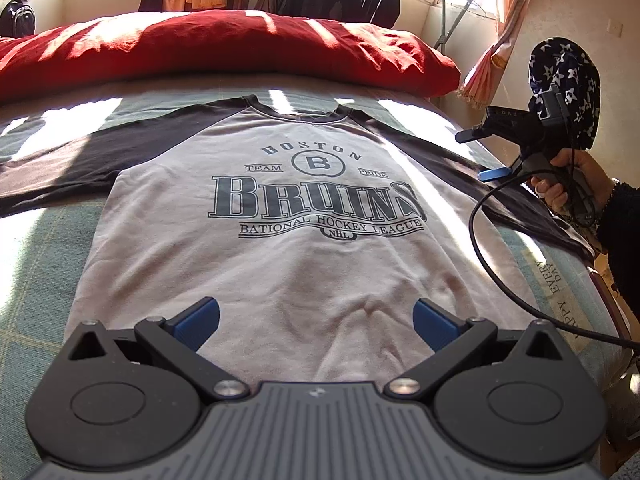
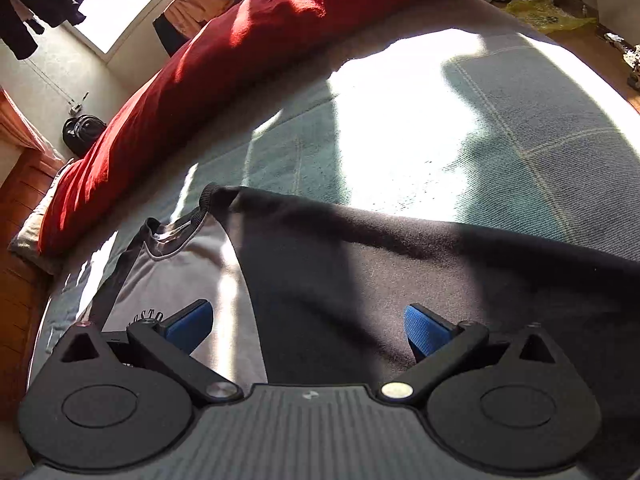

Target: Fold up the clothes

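Shirt (image 1: pixel 280 216) lay flat, print up, centre of frame on bed (image 1: pixel 36 264), sleeves spread. Soft, light, limp knit; likely sags, wrinkles. Best hold judged: sleeve cuff or hem corner. Left gripper (image 1: pixel 316 322) over hem, jaws apart, empty. Right gripper (image 2: pixel 308 326) over dark sleeve (image 2: pixel 400 280), jaws apart, empty.

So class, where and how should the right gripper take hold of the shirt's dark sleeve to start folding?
Probably at the sleeve's far edge, coming from above with open fingers: it lies flat on the bed, so only that edge offers something to pinch.

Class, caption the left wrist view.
Open left gripper above a flat Bruins shirt on a bed.
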`<state>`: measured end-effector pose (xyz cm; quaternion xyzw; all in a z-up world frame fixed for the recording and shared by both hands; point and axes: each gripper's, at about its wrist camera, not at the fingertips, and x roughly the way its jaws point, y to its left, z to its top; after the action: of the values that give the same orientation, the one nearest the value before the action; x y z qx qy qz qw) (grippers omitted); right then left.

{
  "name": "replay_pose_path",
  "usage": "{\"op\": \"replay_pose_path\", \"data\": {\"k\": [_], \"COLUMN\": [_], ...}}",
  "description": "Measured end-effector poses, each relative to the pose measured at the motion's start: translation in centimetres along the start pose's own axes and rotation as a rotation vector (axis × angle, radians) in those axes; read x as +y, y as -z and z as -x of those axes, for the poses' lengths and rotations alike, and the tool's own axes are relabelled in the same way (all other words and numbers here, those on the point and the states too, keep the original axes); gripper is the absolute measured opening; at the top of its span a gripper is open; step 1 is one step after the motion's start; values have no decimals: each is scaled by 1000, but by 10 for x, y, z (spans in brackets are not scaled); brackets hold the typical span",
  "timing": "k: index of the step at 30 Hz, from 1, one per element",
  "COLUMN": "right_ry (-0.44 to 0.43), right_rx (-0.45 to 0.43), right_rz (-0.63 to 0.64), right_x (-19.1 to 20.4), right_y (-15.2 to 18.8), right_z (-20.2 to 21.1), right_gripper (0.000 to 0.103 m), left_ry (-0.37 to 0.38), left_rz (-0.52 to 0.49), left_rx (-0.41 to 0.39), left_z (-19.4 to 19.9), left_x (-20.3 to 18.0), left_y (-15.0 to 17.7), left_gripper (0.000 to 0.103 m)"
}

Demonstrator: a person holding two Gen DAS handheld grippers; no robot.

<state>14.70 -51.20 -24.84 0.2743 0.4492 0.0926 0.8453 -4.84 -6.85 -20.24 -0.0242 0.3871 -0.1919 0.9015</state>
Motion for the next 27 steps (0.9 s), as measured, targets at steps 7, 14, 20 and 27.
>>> {"op": "replay_pose_path", "data": {"k": [7, 14, 20, 27], "right_ry": [147, 62, -87, -53], "right_rx": [-113, -16, 67, 101], "right_rz": [27, 93, 179, 227], "right_x": [-5, 36, 98, 135], "right_y": [-12, 29, 95, 173], "right_z": [-13, 27, 41, 31], "right_gripper": [103, 103, 103, 103], "left_ry": [-3, -12, -27, -54], "left_rz": [-5, 9, 24, 24], "left_rx": [2, 31, 65, 112], "left_z": [7, 7, 8, 14], "left_x": [2, 8, 16, 29], "left_y": [4, 14, 26, 55], "left_gripper": [102, 102, 102, 102]}}
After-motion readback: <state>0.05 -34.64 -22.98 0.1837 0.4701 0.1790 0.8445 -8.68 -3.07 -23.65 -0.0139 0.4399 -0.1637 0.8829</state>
